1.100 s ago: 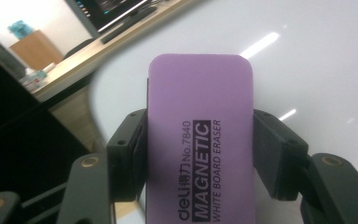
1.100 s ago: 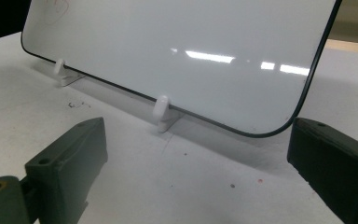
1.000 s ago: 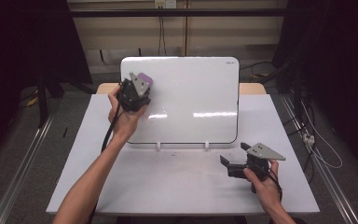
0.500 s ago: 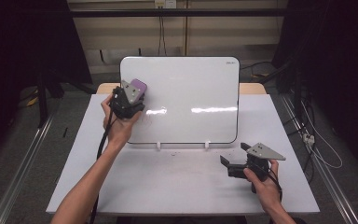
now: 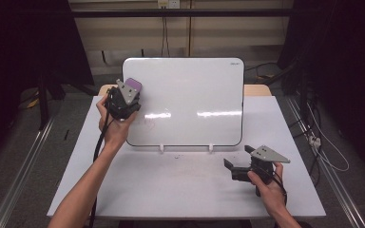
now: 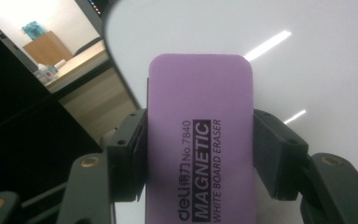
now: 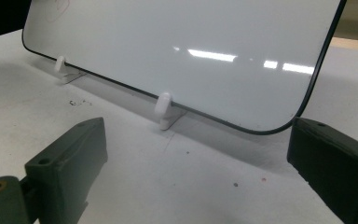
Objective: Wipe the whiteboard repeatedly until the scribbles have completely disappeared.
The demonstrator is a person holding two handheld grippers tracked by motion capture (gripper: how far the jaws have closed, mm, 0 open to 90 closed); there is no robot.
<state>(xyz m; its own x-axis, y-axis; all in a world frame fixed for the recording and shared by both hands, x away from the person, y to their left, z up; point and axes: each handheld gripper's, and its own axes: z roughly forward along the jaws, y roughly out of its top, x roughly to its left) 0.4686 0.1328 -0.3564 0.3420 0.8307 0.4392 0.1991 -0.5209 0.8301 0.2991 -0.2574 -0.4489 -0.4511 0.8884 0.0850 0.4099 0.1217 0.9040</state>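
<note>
Purple eraser [image 6: 199, 140], its lower end cut off by the frame edge, sits clamped in the left gripper [image 5: 125, 100] against the whiteboard's [image 5: 190, 99] left edge, hiding part of a faint red mark [image 5: 148, 124]. Lower right, the right gripper [image 5: 247, 167] rests on the table [image 5: 171, 190], jaws apart, holding nothing.

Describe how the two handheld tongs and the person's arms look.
Both tongs, the left and the right, are black with blocky, squared jaws carrying small screw holes. Each bears a grey three-cornered plate on top and trails a black cable. The person's forearms are bare, with no sleeves or gloves in sight.
</note>
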